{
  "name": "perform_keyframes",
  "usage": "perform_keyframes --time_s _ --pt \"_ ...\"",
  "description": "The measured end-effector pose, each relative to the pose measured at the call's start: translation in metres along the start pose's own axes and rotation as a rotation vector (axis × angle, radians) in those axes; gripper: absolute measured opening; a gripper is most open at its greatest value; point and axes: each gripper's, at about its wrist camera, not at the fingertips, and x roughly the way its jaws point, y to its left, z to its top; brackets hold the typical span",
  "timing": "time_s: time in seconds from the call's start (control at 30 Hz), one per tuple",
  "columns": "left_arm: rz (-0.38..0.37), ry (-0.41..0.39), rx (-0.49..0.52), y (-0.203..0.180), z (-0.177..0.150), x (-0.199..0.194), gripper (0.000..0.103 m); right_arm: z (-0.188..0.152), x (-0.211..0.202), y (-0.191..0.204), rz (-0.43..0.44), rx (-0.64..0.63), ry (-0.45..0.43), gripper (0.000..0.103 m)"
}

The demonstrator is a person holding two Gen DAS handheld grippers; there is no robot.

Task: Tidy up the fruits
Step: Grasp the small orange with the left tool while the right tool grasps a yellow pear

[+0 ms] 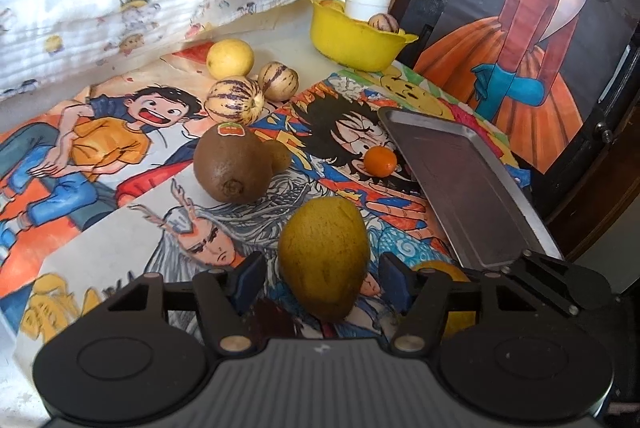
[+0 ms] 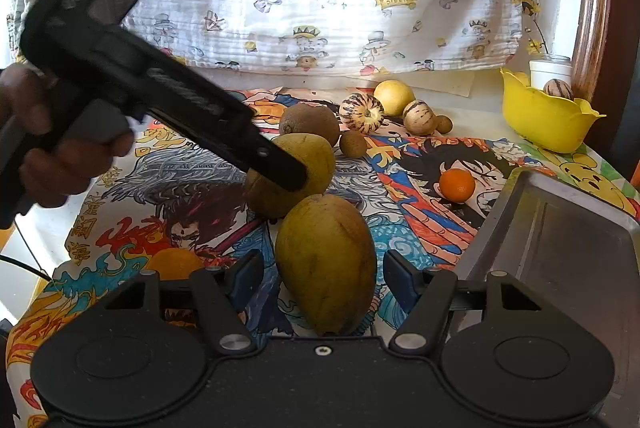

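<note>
1. Since both wrist views show nearly the same framing, here's the split: the left gripper (image 1: 322, 278) has its jaws spread apart around a yellow-green fruit (image 1: 324, 260), and the right gripper (image 2: 324, 278) is also wide open around a second one, the long mango-looking fruit (image 2: 326, 264). Neither set of pads looks like it's touching skin yet.

2. Both fruits sit on the cartoon-print cloth (image 1: 120, 187), just left of the metal tray (image 1: 464, 187), which has nothing in it. From the right wrist view you can see the left tool's finger lying across the rounder fruit (image 2: 296, 171), which almost touches the long one behind it.

3. The rest is scattered further back: a big kiwi (image 1: 230, 163) with a sticker, two striped melons (image 1: 234, 99), a lemon (image 1: 230, 59), and a small orange (image 1: 380, 161) right by the tray edge. The yellow bowl (image 1: 352, 39) at the back already holds a striped one plus a white jar.

4. Handling guess: these look ripe-ish, so fairly heavy for the jaws and soft enough to bruise. The skin looks smooth and the shape tapers, so a pinch near the pointy end would probably squirt it out.

5. I'd close across the fattest part of the belly, pads flat on both flanks, gentle squeeze.

6. My read is that the sorting has barely started, with the tray as the likely drop spot.
</note>
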Motion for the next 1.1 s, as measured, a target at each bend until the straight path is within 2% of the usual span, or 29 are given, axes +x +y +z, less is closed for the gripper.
perform_keyframes --time_s 0.17,0.3,0.47,0.7,0.87,1.1 --pt "-0.01 -0.036 -0.026 0.002 -0.015 -0.021 0.069 -0.001 -0.001 -0.004 0.01 0.002 -0.007 0.063" --pt "-0.002 -0.058 -0.002 0.0 -0.029 -0.035 0.071 -0.001 -0.003 -0.008 0.026 0.017 -0.014 0.062" --pt "0.0 -0.084 0.066 -0.007 -0.046 -0.051 0.073 -0.002 -0.005 -0.011 0.051 0.019 -0.021 0.06" --pt "-0.057 -0.103 0.196 -0.021 -0.065 -0.063 0.073 -0.003 -0.006 -0.017 0.103 0.02 -0.024 0.055" --pt "-0.098 -0.091 0.284 -0.035 -0.075 -0.065 0.073 -0.003 -0.005 -0.025 0.134 0.05 -0.021 0.055" --pt "-0.094 -0.059 0.331 -0.046 -0.08 -0.058 0.067 -0.003 -0.004 -0.028 0.147 0.07 -0.02 0.055"
